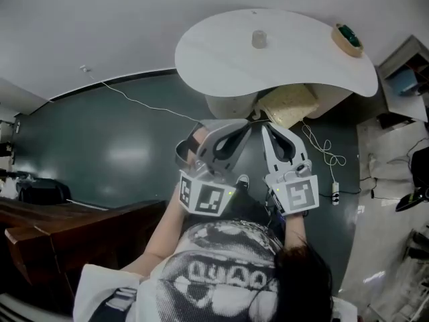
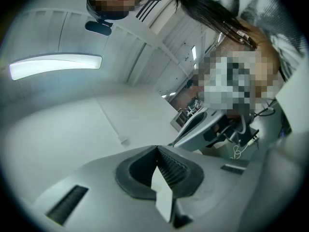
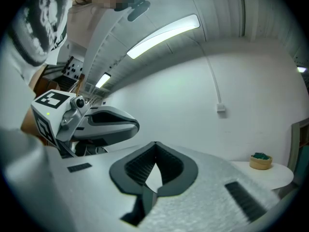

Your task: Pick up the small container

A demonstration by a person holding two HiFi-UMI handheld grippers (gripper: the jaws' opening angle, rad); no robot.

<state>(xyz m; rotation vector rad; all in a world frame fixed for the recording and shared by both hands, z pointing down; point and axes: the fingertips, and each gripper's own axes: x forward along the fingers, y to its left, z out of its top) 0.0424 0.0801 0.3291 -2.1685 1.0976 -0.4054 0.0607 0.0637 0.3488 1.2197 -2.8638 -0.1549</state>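
Step in hand: approach, no contact yet.

- small container (image 1: 259,39): pale, translucent, upright on the white desk (image 1: 214,59), about midway along it and closer to the far edge than the near one. Nothing touches it. A bowl of green items (image 1: 348,38) sits at the desk's right end, well apart from it.
- left hand-held gripper (image 1: 247,125): held in front of the person's chest, short of the desk's near edge. Its own view shows the jaws (image 2: 157,148) brought together at the tips, with nothing between them.
- right hand-held gripper (image 1: 265,127): just beside the left one, tips almost level with it. Jaws (image 3: 154,144) likewise closed and empty.
- Both point toward the desk, and the container lies roughly in line with the gap between them.

Judgement on doing this well:
1. Commit one gripper and hold the other back from the near edge, so that it cannot nudge the container.
2. Spread the jaws wider than the container before crossing the near edge; closed tips would only push it.
3. Come in level at mid-height and centre it between the pads.
4. Close gently; it looks light and thin-walled and may skid or buckle.
5. Lift straight up.
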